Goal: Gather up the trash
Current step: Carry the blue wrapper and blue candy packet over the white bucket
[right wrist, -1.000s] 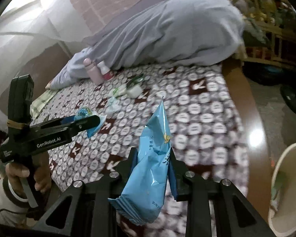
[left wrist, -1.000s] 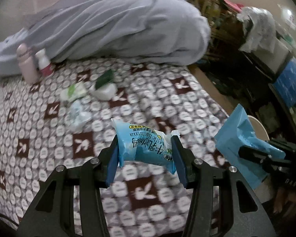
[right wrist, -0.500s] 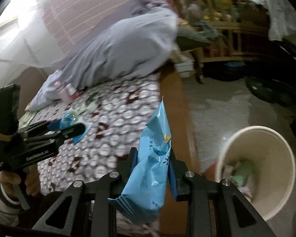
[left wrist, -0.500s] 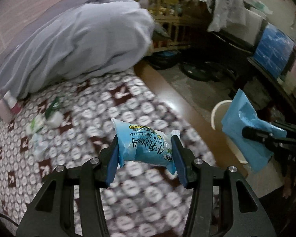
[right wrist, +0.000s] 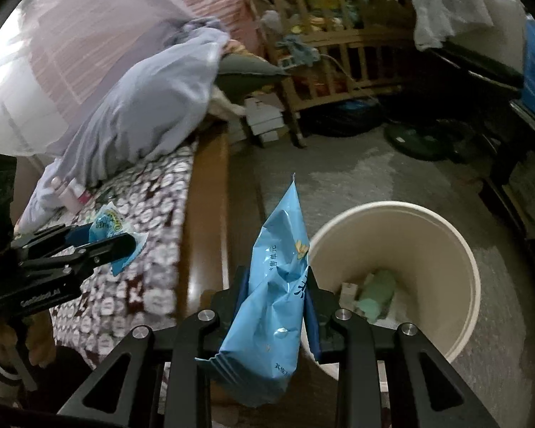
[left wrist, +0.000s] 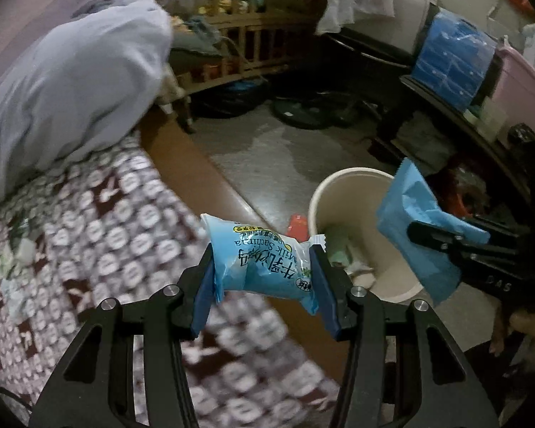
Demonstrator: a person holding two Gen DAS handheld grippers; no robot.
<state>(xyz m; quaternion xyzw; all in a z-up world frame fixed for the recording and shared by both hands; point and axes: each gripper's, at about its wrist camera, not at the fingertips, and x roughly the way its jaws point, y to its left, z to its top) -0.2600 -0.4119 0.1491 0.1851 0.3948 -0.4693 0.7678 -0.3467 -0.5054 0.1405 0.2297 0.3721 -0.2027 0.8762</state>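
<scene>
My left gripper (left wrist: 264, 278) is shut on a light blue milk snack packet (left wrist: 260, 260), held over the bed's edge; it also shows as the left gripper (right wrist: 125, 246) with the packet (right wrist: 107, 224) in the right wrist view. My right gripper (right wrist: 276, 292) is shut on a tall blue wrapper (right wrist: 274, 285), just left of a cream trash bin (right wrist: 460, 249) on the floor. In the left wrist view the bin (left wrist: 321, 192) sits beyond the packet, with the blue wrapper (left wrist: 413, 221) and right gripper (left wrist: 442, 239) over its right rim. Scraps lie inside the bin.
A bed with a brown patterned sheet (left wrist: 100, 221), a wooden side rail (left wrist: 203, 174) and a grey duvet (left wrist: 71, 82) lies left. Small scraps (left wrist: 21, 246) remain on the sheet. A wooden crib (right wrist: 339, 57), dark furniture (left wrist: 446, 107) and a blue box (left wrist: 453, 60) ring the grey floor (right wrist: 374, 174).
Both grippers swung from over the bed toward the floor, each keeping its wrapper. The trash bin came fully into view and now sits close under them.
</scene>
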